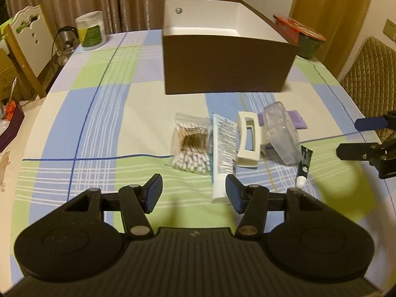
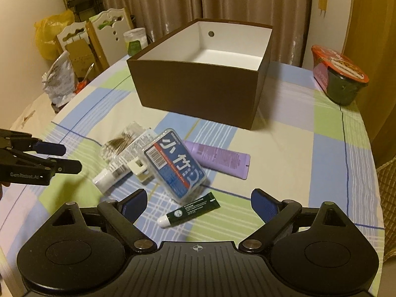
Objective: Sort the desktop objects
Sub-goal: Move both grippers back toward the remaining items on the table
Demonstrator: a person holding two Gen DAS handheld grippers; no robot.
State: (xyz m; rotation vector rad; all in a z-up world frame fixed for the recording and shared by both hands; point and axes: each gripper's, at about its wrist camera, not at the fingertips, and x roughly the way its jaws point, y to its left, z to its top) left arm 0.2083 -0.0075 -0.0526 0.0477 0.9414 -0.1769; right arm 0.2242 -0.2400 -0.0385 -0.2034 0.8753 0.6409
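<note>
Open right tongs [image 2: 198,204] above green tube [image 2: 190,212]

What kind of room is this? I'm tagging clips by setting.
Probably a home dining room: a table with a checked tablecloth, carved dining chairs, long curtains, and an instant noodle cup.

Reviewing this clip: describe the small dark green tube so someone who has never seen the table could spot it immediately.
Start at the big brown box on the checked tablecloth; a cluster of toiletries lies in front of it. At the cluster's near edge, just below the clear case with the blue label, lies the dark green tube. It is the smallest and darkest item there, with a white cap.
</note>
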